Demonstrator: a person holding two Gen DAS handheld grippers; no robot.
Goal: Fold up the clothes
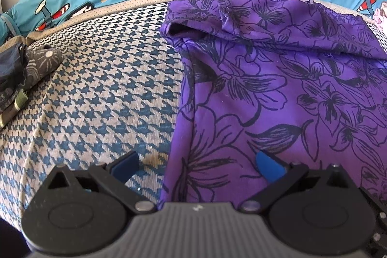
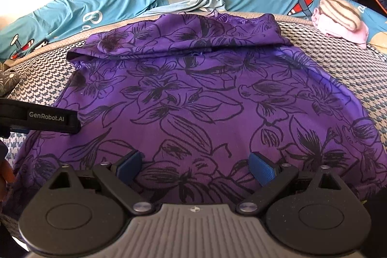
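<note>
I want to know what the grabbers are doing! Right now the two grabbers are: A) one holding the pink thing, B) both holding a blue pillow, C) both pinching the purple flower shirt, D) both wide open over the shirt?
D: the left gripper and the right gripper both show fingers spread apart with nothing between them, above the purple shirt.

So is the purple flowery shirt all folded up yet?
Not fully. The purple shirt lies mostly spread on the checked cover, with only its far edge folded over.
</note>
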